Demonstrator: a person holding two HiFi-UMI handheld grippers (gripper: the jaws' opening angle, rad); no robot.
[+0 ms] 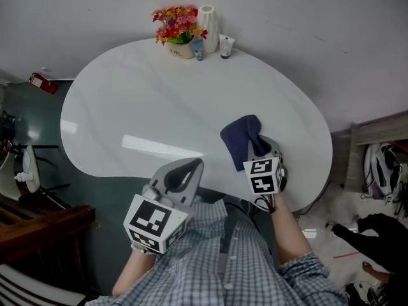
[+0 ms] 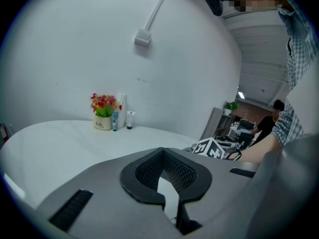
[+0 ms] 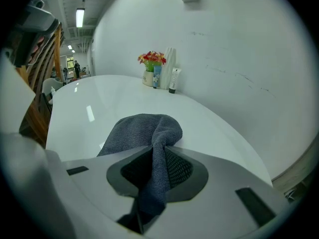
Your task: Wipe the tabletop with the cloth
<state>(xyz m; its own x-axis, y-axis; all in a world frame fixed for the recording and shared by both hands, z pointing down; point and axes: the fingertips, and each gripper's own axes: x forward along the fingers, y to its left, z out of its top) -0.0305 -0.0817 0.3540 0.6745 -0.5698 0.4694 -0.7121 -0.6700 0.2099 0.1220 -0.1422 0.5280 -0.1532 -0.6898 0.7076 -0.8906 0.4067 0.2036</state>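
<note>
At the near edge of a white, bean-shaped tabletop [image 1: 127,101], the right gripper [image 1: 258,145] is clenched on a dark blue cloth [image 1: 240,132]. A twisted fold of the fabric runs back between its two jaws. The rest of the cloth spreads flat on the table surface just ahead of the jaw tips and slightly to their left. In the right gripper view the jaws press on the fold from both sides, and the loose part of the cloth lies bunched against their front.

To the left of that gripper and a little nearer the person, the left gripper [image 1: 190,166] sits at the table's rim with its jaws drawn together and nothing between them. Only a thin sliver of the white top shows through behind the tips. The cloth lies off to its right, apart from it.

Far ahead of both grippers, against the wall at the table's opposite edge, stand a pot of red and yellow flowers [image 1: 176,25], a tall white ribbed vase [image 1: 207,18], a small blue tube [image 1: 199,48] and a white tube with a dark cap [image 1: 226,44]. The person's checked shirt [image 1: 236,260] fills the space behind the grippers.
</note>
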